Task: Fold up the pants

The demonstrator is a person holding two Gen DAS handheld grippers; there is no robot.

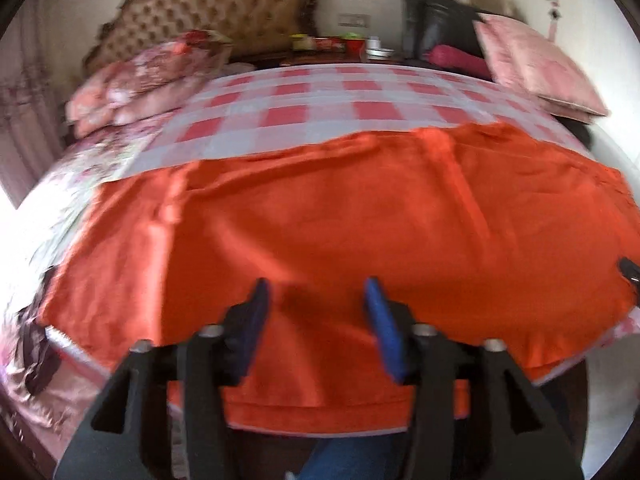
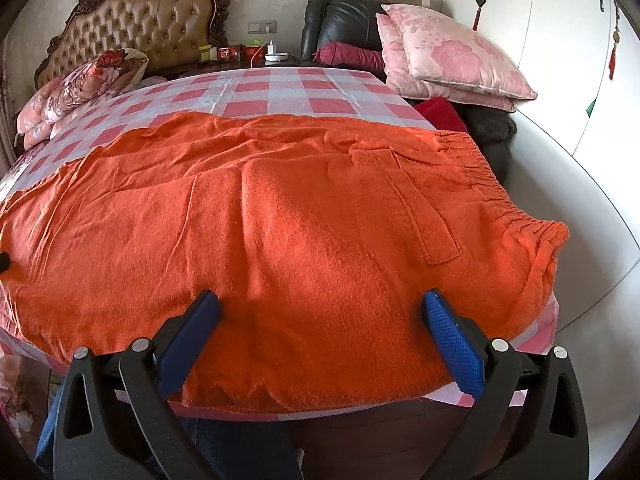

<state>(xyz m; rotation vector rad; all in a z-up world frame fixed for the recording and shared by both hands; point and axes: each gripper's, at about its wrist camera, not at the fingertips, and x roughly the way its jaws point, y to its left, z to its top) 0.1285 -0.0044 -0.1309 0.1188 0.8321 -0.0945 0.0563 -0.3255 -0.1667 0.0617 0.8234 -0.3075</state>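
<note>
**Ana:** Pants (image 2: pixel 280 216), orange and fuzzy, lie spread flat across the near half of the bed. In the right wrist view the elastic waistband (image 2: pixel 492 188) sits at the right, bunched and reaching the mattress corner, with a patch pocket (image 2: pixel 432 220) just inside it. The legs run off to the left.

**Ben:** And the near edge?

**Ana:** It hangs a little over the front of the mattress, on the pink-and-white checked sheet (image 2: pixel 288 88).

**Ben:** What about the tools?

**Ana:** The right gripper (image 2: pixel 320 300) hovers over that near edge with its blue pads (image 2: pixel 456 344) spread wide; nothing is clamped between them. The left gripper (image 1: pixel 316 292) is above the cloth further toward the legs, its jaws parted about halfway and empty. That picture is smeared, so I would say the pads are probably clear of the fabric, not surely.

**Ben:** Around the bed?

**Ana:** A tufted headboard (image 2: pixel 148 20) with a carved dark frame stands at the far left, with floral bedding (image 2: pixel 80 84) piled below it. Two pink pillows (image 2: pixel 456 56) are stacked at the far right, against a black leather chair (image 2: pixel 340 24). Between them a nightstand (image 2: pixel 256 60) holds small jars and a charger. Blue denim of the person's leg (image 2: pixel 52 436) shows below the grippers.
</note>
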